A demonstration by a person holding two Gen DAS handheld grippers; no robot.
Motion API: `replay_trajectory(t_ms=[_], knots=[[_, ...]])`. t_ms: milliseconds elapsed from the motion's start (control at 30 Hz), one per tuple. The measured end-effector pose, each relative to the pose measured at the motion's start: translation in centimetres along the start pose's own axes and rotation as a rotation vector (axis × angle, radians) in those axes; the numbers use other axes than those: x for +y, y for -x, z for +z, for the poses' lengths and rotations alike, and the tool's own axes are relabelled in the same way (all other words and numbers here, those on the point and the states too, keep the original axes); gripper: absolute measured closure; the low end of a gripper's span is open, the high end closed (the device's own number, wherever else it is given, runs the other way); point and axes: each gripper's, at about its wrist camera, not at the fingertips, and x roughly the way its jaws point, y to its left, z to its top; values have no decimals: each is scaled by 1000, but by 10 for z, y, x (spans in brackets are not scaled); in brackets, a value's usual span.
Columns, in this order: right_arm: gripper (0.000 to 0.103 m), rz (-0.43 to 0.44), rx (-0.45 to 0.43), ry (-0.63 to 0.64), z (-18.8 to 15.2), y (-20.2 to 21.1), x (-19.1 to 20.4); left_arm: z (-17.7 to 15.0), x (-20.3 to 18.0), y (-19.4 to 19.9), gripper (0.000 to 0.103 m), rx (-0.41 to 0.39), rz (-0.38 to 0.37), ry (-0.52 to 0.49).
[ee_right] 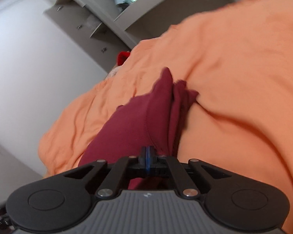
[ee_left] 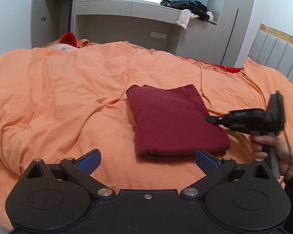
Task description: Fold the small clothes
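Maroon cloth (ee_left: 175, 120), folded into a thick rectangle, lies on the orange duvet (ee_left: 68, 89) that covers the bed, just ahead of my left gripper (ee_left: 147, 160). Its jaws stand wide apart with nothing between the blue pads (ee_left: 90, 160), hovering short of the cloth's near folded edge. My right gripper (ee_left: 210, 119) comes in from the right side, its tip at the cloth's right edge, my right hand (ee_left: 273, 152) wrapped around its handle. In the right wrist view, which is tilted and blurred, that gripper's jaws are clenched, blue pads pressed together, just over the cloth's stitched hem; whether any fabric is pinched between them I cannot tell. Behind the bed, a grey shelf unit (ee_left: 146, 9) under a window carries a heap of dark and white clothes (ee_left: 191, 11). A padded headboard (ee_left: 279, 52) rises at the right.
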Motion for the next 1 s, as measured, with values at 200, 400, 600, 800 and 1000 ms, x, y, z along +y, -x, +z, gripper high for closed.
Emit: replay_trajectory(t_ms=[200, 400, 600, 800, 1000], knots=[[99, 96, -51, 28, -14, 36, 21, 4, 3, 5, 0, -15, -1, 25], [103, 60, -10, -78, -33, 20, -14, 3, -4, 13, 0, -21, -11, 2], [100, 166, -54, -45, -46, 52, 11, 1, -9, 15, 0, -23, -18, -5], [101, 91, -5, -31, -55, 46, 3, 2, -17, 17, 0, -26, -25, -17], [99, 168, -96, -33, -4, 47, 12, 2, -19, 16, 0, -26, -28, -12]])
